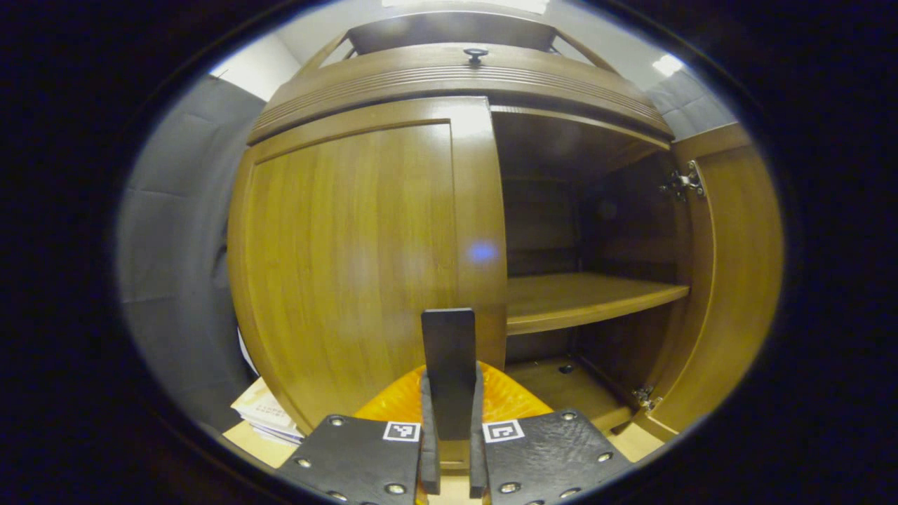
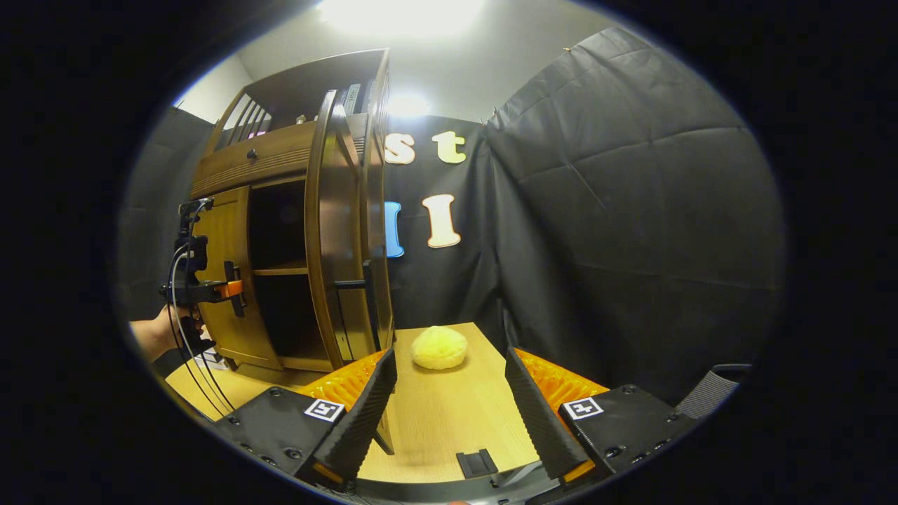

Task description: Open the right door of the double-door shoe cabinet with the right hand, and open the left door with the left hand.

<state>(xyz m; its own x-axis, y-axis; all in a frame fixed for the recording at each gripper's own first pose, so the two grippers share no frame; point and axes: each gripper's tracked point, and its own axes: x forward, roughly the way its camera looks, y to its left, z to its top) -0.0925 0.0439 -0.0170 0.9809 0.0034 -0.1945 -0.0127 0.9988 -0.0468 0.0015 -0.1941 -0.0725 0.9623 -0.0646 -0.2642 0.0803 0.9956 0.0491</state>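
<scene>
The wooden shoe cabinet (image 1: 463, 77) fills the left gripper view. Its left door (image 1: 351, 259) lies flat against the front. My left gripper (image 1: 451, 382) is shut on that door's dark flat handle (image 1: 449, 344), a finger on each side. The right door (image 1: 736, 280) is swung wide, baring a shelf (image 1: 589, 298). In the right gripper view my right gripper (image 2: 449, 375) stands open over the table, just right of the open right door (image 2: 337, 231) and its handle (image 2: 351, 284). Farther off, the left gripper (image 2: 210, 289) sits at the left door (image 2: 224, 280), held by a hand (image 2: 151, 337).
A yellow round lump (image 2: 438, 347) lies on the wooden table (image 2: 435, 421) ahead of the right gripper. Papers (image 1: 263, 414) are stacked left of the cabinet's base. A drawer knob (image 1: 476, 53) sits above the doors. Black cloth wall (image 2: 631, 245) closes the right side.
</scene>
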